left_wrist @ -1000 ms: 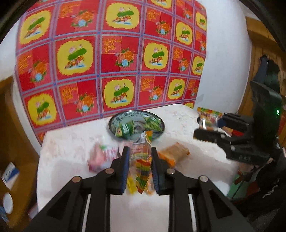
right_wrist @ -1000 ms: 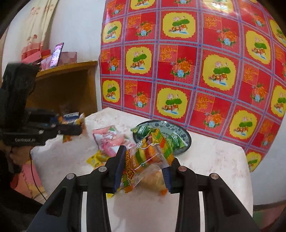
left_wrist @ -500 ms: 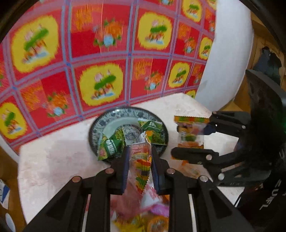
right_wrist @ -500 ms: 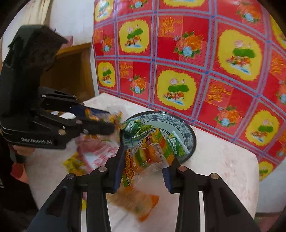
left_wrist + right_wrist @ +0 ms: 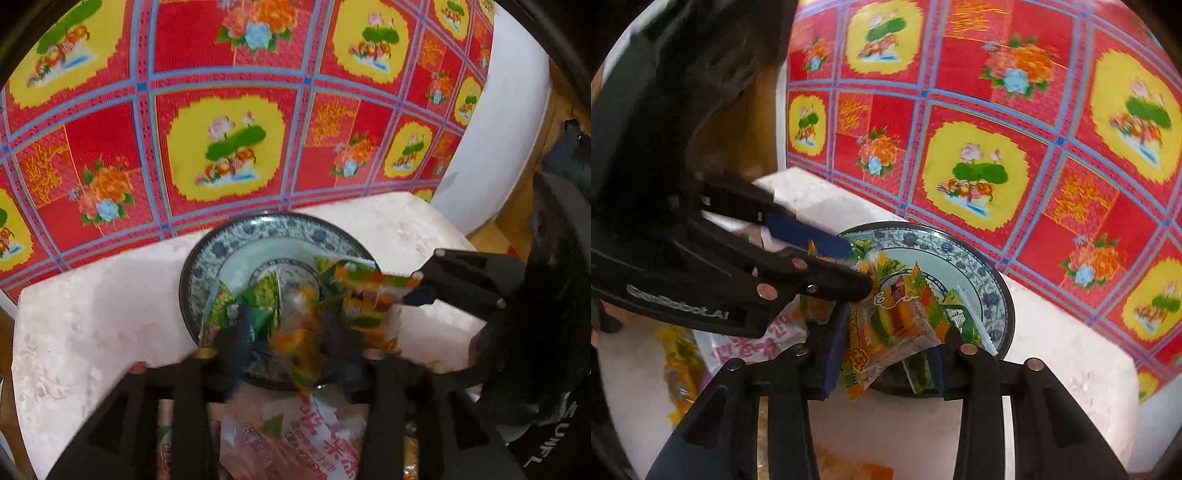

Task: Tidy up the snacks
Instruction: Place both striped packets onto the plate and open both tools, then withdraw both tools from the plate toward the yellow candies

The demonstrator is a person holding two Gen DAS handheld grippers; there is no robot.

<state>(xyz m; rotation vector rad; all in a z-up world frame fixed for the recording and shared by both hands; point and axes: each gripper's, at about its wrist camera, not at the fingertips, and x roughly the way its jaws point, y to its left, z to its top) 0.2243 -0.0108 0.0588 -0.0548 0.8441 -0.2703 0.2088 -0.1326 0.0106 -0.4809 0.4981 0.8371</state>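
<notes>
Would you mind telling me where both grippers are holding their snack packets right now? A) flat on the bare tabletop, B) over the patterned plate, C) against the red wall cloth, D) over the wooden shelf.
B: the left gripper and the right gripper each hold a snack packet above the blue-patterned plate, which already holds green packets.

A blue-and-white patterned plate [image 5: 991, 291] is seen at the far edge of a pale marble worktop [image 5: 92, 314], with green snack packets [image 5: 236, 306] lying in it. Two orange-and-green snack packets (both blurred in the left wrist view) are held above the plate: one [image 5: 897, 328] tilted over its near rim, the other [image 5: 295, 343] beside it. A pink-and-white packet [image 5: 295, 439] lies flat on the worktop, just short of the plate.
</notes>
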